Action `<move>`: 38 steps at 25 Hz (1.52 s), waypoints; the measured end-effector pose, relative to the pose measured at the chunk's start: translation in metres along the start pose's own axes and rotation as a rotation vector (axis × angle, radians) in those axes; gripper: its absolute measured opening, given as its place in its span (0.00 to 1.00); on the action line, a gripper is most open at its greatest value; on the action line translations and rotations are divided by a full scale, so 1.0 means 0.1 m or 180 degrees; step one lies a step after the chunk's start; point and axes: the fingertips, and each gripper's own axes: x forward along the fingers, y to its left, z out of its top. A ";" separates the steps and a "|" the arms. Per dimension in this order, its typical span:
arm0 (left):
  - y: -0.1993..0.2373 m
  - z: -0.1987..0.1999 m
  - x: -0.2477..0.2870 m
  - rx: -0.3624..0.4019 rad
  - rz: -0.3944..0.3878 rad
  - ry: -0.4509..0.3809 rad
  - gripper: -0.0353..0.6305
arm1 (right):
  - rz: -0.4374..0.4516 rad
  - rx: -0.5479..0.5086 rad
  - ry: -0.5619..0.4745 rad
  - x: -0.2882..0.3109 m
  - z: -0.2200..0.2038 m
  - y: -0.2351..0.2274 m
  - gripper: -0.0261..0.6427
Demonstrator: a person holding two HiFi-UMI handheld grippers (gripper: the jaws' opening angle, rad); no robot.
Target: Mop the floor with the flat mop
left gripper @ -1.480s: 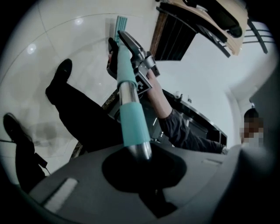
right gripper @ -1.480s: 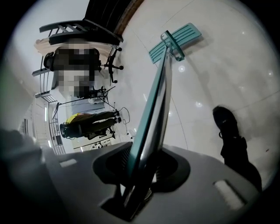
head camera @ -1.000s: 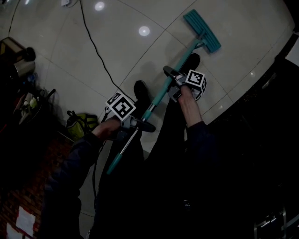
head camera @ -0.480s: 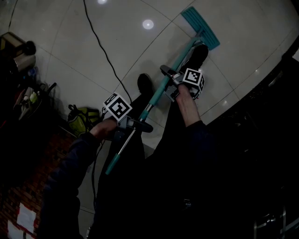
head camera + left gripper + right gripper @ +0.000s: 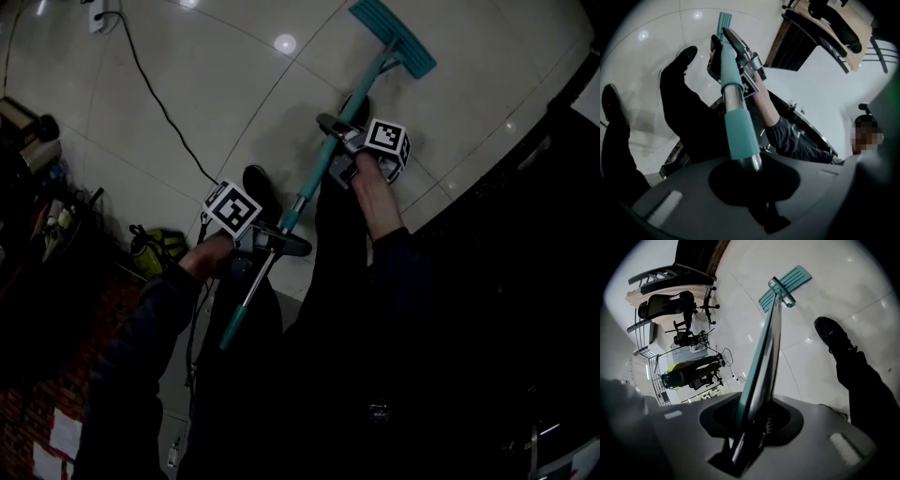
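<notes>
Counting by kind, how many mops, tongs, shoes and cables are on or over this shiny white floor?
Teal flat mop: 1
Grey tongs: 2 (left tongs, right tongs, both clamped on the pole)
Black shoes: 2
Black cable: 1
Total: 6

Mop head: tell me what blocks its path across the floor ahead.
Nothing visible lies right ahead of the mop head: only bare floor. A black cable trails well off to its left.
</notes>
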 end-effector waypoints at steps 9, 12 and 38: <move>-0.81 1.42 0.66 0.0055 -0.0101 -0.0118 0.12 | 0.0082 -0.0059 -0.0198 -0.50 1.63 0.59 0.24; -0.95 1.81 0.76 0.0142 -0.0078 -0.0103 0.12 | 0.0103 -0.0080 -0.0300 -0.58 2.07 0.76 0.24; -0.26 0.41 0.05 0.0286 0.0110 -0.0133 0.11 | 0.0104 -0.0300 -0.0347 -0.25 0.56 0.53 0.24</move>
